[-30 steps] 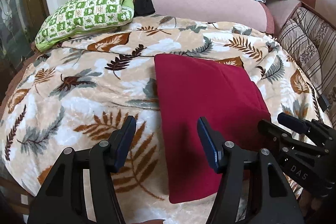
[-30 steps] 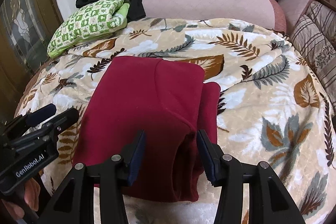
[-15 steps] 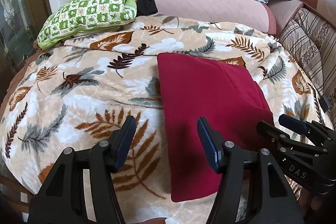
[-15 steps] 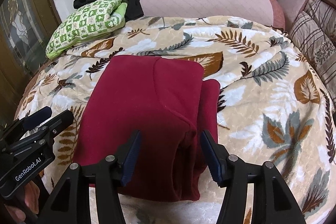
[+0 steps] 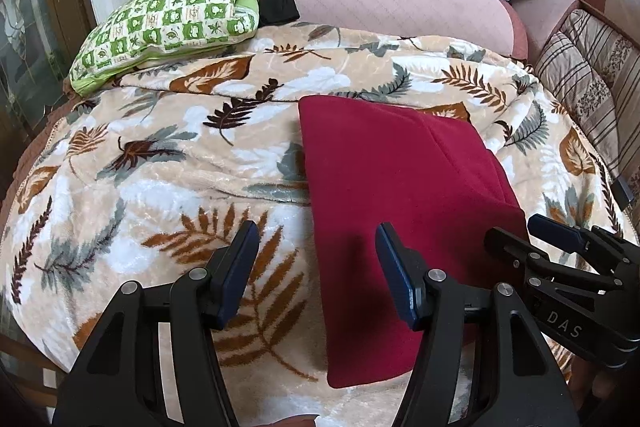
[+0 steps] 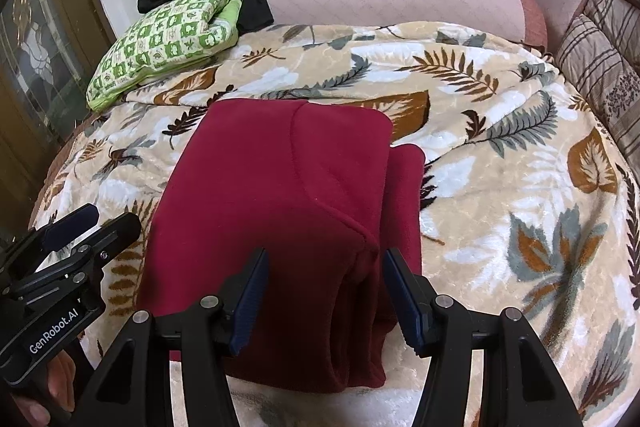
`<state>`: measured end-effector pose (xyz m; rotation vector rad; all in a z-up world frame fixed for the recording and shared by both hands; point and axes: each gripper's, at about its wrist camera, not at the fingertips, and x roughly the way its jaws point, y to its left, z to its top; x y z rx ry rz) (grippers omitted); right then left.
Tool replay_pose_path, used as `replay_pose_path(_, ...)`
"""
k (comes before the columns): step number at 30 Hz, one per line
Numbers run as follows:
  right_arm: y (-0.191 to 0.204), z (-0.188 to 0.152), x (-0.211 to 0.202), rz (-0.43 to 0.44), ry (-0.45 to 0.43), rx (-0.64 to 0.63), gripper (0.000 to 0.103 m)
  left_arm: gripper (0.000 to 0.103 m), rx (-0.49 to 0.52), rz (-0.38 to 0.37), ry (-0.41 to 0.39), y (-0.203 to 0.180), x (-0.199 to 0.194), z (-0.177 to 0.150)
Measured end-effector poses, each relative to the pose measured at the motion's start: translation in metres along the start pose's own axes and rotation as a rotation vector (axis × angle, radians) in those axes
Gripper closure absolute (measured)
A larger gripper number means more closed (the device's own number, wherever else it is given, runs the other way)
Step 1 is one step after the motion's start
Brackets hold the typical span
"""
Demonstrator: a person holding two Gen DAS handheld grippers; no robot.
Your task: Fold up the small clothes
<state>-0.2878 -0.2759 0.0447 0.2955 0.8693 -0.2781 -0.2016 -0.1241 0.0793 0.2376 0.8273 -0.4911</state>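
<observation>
From my remote seat I see the bed's beige fleece blanket with brown and grey leaf print filling most of both views, and the folded dark red fleece garment lies flat on it near the front edge, well apart from the green-and-white checked pillow at the far left. My right hand-held gripper hovers above the garment's near end, its jaws having just spread wider and pinching nothing. My left hand-held gripper sits released too, straddling the garment's left edge.
</observation>
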Motion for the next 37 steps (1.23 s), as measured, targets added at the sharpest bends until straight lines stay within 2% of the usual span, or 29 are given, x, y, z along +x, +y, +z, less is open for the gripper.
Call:
replay_pose_path(27, 0.0052, 0.0061, 0.0082, -0.003, 0.010, -0.014, 0.044, 0.043, 0.014, 0.014, -0.004, 0.0013, 0.0063, 0.0013)
replay_pose_path(37, 0.0057, 0.0060, 0.0093, 0.007, 0.007, -0.009, 0.041, 0.043, 0.011, 0.003, -0.034, 0.0069, 0.0070, 0.0017)
